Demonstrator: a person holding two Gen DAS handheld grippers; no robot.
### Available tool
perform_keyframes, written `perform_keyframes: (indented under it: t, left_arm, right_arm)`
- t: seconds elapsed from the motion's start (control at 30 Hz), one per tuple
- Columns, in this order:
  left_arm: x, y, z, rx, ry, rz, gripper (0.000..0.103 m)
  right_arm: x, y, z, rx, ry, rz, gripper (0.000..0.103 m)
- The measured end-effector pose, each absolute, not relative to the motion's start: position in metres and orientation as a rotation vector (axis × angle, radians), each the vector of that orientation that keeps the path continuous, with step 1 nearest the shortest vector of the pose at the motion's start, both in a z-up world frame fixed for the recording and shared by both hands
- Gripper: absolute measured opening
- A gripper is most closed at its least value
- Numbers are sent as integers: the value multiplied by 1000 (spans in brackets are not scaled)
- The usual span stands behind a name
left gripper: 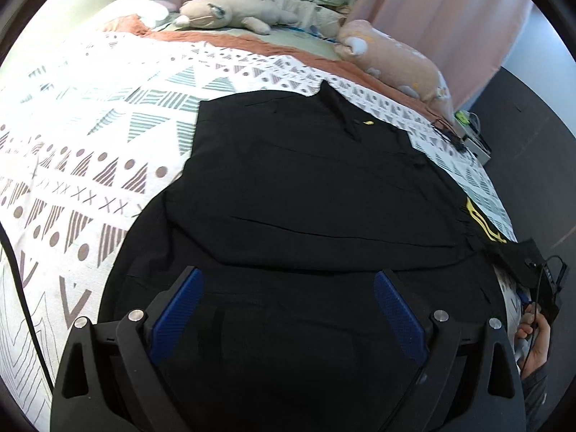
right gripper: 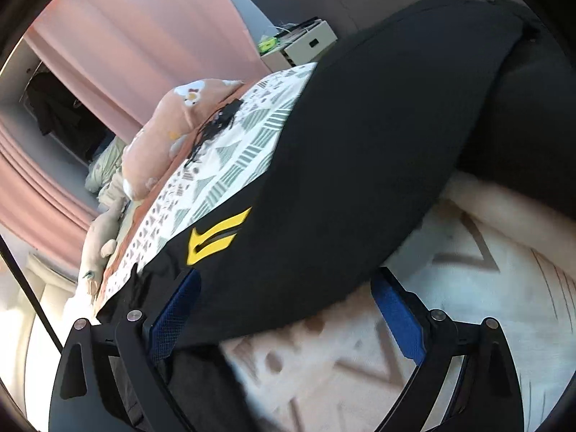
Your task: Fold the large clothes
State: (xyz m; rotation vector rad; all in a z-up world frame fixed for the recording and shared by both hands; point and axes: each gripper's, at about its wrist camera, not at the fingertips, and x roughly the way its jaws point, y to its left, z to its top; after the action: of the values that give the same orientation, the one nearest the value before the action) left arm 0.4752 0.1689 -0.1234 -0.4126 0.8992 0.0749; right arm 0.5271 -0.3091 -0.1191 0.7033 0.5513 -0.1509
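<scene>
A large black garment [left gripper: 309, 187] with a yellow logo [left gripper: 484, 225] lies spread on the patterned bed cover [left gripper: 90, 151]. A fold of it lies across its near half. My left gripper [left gripper: 288, 280] is open just above the garment's near edge, holding nothing. My right gripper [right gripper: 284, 282] is open at the garment's side edge [right gripper: 342, 180], close to the yellow logo [right gripper: 216, 237]; black cloth lies between the blue pads [right gripper: 180, 309], and the jaws stand wide apart.
Plush toys [left gripper: 230, 12] and a pink pillow [left gripper: 392, 61] lie at the head of the bed. Pink curtains [left gripper: 442, 18] hang behind. A small box [right gripper: 306, 45] stands on the dark floor beside the bed. A black cable [left gripper: 21, 284] runs at left.
</scene>
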Motion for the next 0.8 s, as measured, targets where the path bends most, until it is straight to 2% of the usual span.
perform_keyframes:
  t: [0.27, 0.3, 0.33, 0.43, 0.8]
  left_arm:
    - [477, 183, -134, -425, 910, 131, 97]
    - [477, 185, -134, -431, 910, 135, 97]
    - [477, 188, -135, -440, 909, 138, 97]
    - [475, 193, -133, -462, 900, 141, 97]
    - [461, 219, -121, -540, 858, 130, 97]
  right_arm:
    - [547, -320, -126, 688, 515, -139, 92]
    - [547, -320, -125, 687, 500, -133, 78]
    - [548, -319, -123, 682, 488, -136, 58]
    - [551, -311, -116, 645, 455, -121, 36]
    - [523, -234, -62, 587, 307, 82, 35]
